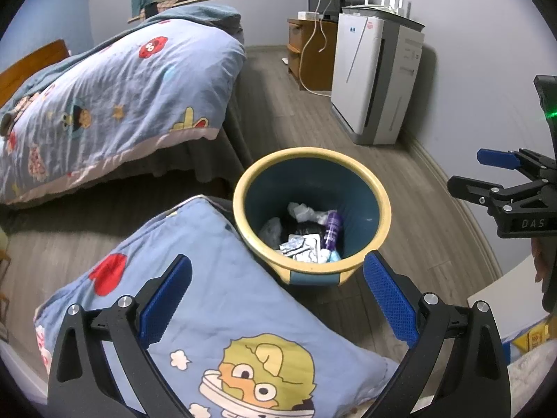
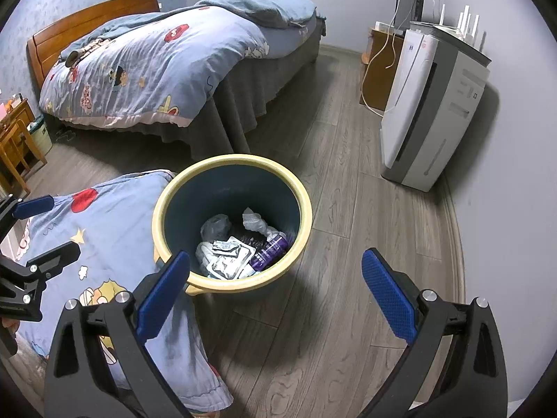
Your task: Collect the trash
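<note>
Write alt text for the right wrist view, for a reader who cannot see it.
The open right gripper hangs above a yellow-rimmed blue trash bin on a wood floor, holding nothing. The bin holds crumpled wrappers and a purple bottle. A cartoon-print blanket touches the bin's left side; the left gripper shows at the left edge.

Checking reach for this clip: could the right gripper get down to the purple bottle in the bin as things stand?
Probably yes: the right gripper is open and empty, the bin has no lid, and the purple bottle lies uncovered on top.

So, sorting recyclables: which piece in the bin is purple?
The purple bottle, lying by the bin wall; the other trash is white, silver or grey.
</note>
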